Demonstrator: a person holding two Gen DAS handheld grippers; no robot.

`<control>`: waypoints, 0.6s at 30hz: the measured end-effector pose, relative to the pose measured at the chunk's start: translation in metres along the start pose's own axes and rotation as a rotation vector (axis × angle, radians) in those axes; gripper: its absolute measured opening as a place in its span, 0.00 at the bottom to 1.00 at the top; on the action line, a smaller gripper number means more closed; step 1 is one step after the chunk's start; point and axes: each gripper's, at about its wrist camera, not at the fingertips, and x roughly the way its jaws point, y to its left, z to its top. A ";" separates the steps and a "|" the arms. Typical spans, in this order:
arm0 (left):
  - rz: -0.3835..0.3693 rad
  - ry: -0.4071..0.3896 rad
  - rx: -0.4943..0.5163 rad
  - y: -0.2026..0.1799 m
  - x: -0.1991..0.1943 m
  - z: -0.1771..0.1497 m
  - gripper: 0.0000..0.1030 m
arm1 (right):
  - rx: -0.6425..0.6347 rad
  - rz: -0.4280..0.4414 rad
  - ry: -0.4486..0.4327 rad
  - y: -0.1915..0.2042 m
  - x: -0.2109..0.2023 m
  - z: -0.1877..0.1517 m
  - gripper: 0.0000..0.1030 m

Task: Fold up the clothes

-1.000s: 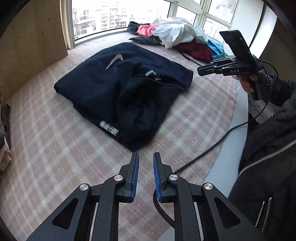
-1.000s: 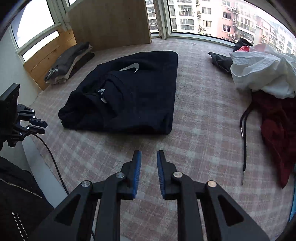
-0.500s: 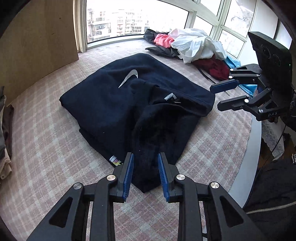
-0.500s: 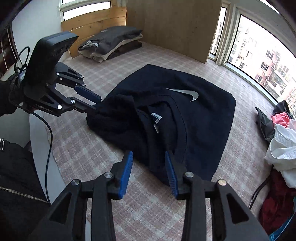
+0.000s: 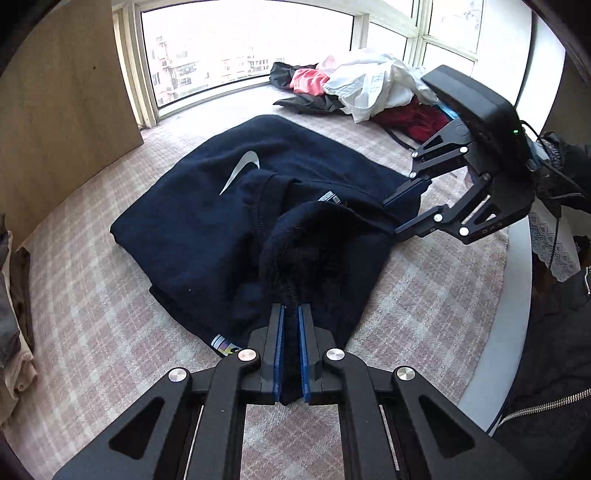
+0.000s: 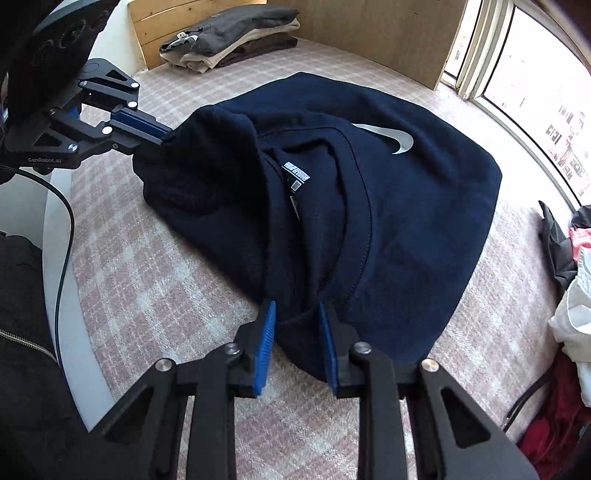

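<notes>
The left gripper [image 5: 290, 347] is closing, its blue pads pinching a raised fold of the navy sweatshirt [image 5: 207, 221]. The right gripper [image 6: 297, 343] is closing on the opposite near corner, fabric bunched between its pads. One sweatshirt, partly folded with a white swoosh showing, lies on the checked pink cover [image 5: 92, 332]. One folded stack [image 6: 236, 33] sits by the wooden panel, one unsorted heap [image 5: 369, 88] by the window. Bare cover surrounds the sweatshirt; the white edge [image 5: 513, 295] runs close behind both grippers.
</notes>
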 end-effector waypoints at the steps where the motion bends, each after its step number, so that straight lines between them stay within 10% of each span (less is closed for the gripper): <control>1: -0.013 -0.022 0.024 -0.003 -0.007 0.000 0.06 | -0.004 0.007 0.018 -0.003 -0.001 0.000 0.13; 7: -0.054 0.141 0.278 -0.033 -0.018 -0.030 0.13 | 0.045 0.061 0.050 -0.027 -0.034 -0.005 0.27; 9: -0.049 0.167 0.185 -0.019 -0.016 -0.031 0.13 | 0.132 0.062 -0.008 -0.041 -0.043 -0.008 0.47; 18: -0.088 0.065 -0.288 0.056 -0.008 0.001 0.29 | 0.598 0.196 -0.072 -0.113 -0.026 -0.042 0.47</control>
